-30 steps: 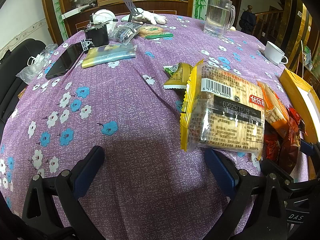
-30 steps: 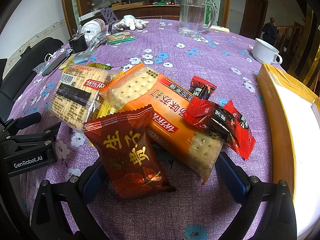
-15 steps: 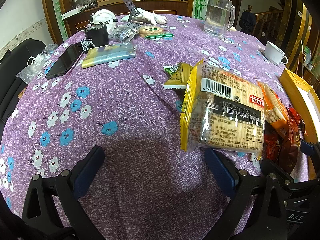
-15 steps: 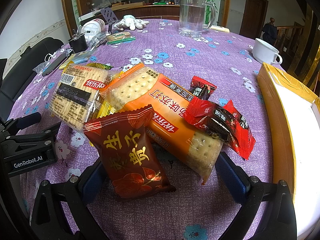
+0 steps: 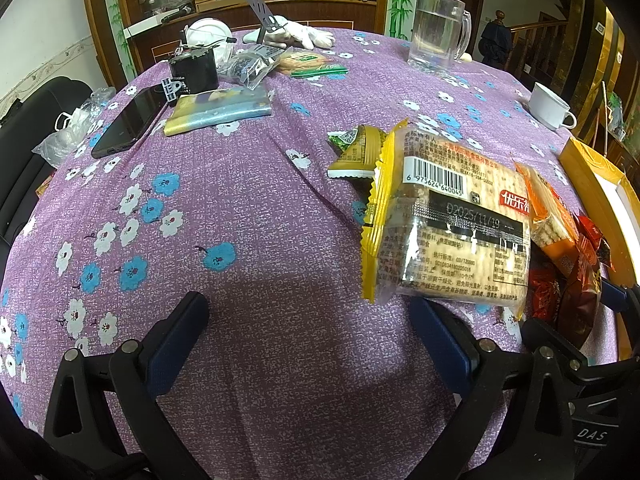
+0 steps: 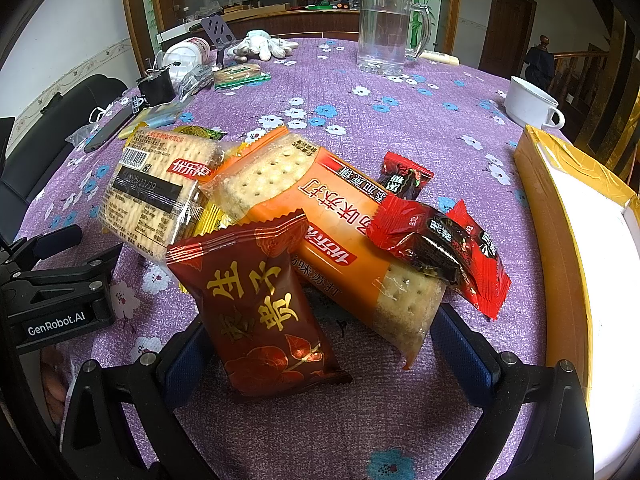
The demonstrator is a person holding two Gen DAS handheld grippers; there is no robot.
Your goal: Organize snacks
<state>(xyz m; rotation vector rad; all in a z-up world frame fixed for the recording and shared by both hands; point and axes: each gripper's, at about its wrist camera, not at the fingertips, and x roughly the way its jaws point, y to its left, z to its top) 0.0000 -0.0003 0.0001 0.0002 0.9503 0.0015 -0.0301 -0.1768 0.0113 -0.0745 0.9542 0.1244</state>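
Both grippers wide, holding nothing; snack pile [image 6: 304, 236] overlapping: yellow, orange cracker packs, red wrappers

A glass mug [image 6: 386, 32], white cup [image 6: 530, 103], phone [image 5: 128, 120] and white gloves [image 5: 296, 36] sit on the purple tablecloth [image 5: 240, 208]

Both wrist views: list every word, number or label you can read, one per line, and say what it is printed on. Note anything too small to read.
"6 975624 640045": barcode on the yellow-edged cracker pack.
"D2025/11/19": black band on the same pack.
"GenRobot.AI": body of the left gripper.
"DAS": partial marking on the right gripper.
Fine print on the cracker pack and the Chinese lettering on the orange cracker pack: too small or unclear to transcribe reliably.
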